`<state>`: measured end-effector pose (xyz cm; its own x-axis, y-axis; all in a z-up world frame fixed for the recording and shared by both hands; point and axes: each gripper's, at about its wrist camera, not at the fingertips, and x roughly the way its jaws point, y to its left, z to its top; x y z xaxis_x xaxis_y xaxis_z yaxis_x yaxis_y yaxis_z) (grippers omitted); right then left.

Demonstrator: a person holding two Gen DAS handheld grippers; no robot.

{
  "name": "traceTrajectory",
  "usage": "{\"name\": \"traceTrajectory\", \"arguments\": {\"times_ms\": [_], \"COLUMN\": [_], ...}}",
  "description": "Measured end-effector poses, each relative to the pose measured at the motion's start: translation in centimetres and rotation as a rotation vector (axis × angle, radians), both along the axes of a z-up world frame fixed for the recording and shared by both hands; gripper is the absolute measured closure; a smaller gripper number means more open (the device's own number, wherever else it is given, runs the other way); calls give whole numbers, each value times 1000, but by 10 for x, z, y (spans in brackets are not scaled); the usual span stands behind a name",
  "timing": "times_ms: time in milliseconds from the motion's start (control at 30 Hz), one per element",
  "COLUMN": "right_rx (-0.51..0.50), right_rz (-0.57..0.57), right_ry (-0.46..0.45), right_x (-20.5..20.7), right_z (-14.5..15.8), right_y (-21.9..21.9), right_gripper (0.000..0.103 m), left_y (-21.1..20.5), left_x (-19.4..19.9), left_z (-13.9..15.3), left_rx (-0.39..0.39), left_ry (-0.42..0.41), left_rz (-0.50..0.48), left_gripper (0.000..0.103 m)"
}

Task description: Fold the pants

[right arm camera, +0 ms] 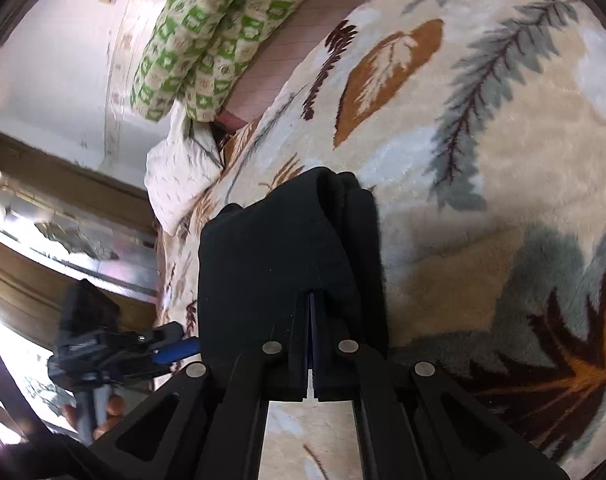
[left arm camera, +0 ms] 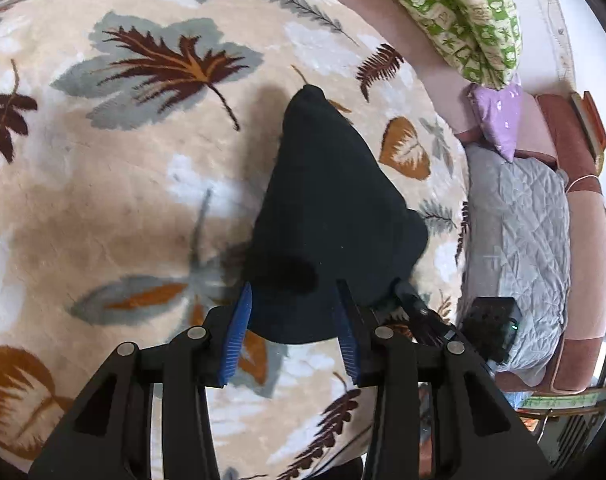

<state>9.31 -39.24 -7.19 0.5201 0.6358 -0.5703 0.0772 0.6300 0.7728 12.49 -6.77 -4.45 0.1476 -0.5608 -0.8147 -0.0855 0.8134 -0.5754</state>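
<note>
The black pants [left arm camera: 327,200] lie bunched in a folded, tapering heap on the leaf-patterned blanket [left arm camera: 143,208]. My left gripper [left arm camera: 294,288] is over the heap's near end, its blue pads [left arm camera: 239,320] apart with black cloth between them and no visible squeeze. My right gripper [left arm camera: 407,300] meets the heap's near right corner. In the right wrist view the right gripper [right arm camera: 311,298] is shut, its fingertips buried in the pants [right arm camera: 279,240], which drape over them. The left gripper [right arm camera: 175,350] shows at the lower left, held by a hand [right arm camera: 107,412].
A green-and-cream quilt [left arm camera: 463,12] lies at the blanket's far edge, next to a lilac pillow [left arm camera: 499,120]. A grey quilted mat [left arm camera: 519,240] covers a pink sofa [left arm camera: 583,280] on the right. A white pillow [right arm camera: 179,184] and a wooden cabinet [right arm camera: 63,216] stand beyond the blanket's edge.
</note>
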Motion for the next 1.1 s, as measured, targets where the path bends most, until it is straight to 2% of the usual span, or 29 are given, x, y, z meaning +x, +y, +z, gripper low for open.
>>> {"name": "traceTrajectory", "arguments": {"times_ms": [100,167,200,267,300,333,400,467,567,667,767,900,967,1100], "right_rx": [11,11,-10,-56,-74,-92,-109,-100,-55,-73,-20,-26,-16,-80], "right_rz": [19,12,3,-6,-12,-24,-39,-51,-34,-14,5,54,83,130], "right_ry": [-37,-67,-79,-77,-63,-49,-19,14,66,91,83,82,73,62], "right_x": [-4,-8,-9,-11,-11,-12,-9,-5,4,11,19,30,33,38], "right_z": [16,30,37,46,47,48,45,38,22,12,2,-5,-7,-2], "right_y": [3,2,1,-1,-3,-5,-12,-18,-20,-19,-17,-8,-3,6], "right_gripper": [88,70,65,44,42,41,41,38,38,38,37,35,32,32], "left_y": [2,6,6,2,0,-3,-13,-18,-21,-22,-17,-18,-22,-31], "left_x": [11,15,18,25,26,27,29,31,36,43,51,55,55,51], "left_z": [6,10,10,10,11,10,8,6,1,-6,-13,-20,-22,-16], "left_rx": [16,11,18,53,66,89,149,159,118,100,31,-2,34,116], "left_ry": [-8,-18,-18,-17,-19,-25,-29,-34,-21,1,21,30,8,-51], "left_rz": [-34,-53,-71,-148,-174,-215,-301,-344,-372,-379,-362,-373,-392,-426], "left_gripper": [65,65,65,65,65,60,59,59,59,59,59,56,50,49]}}
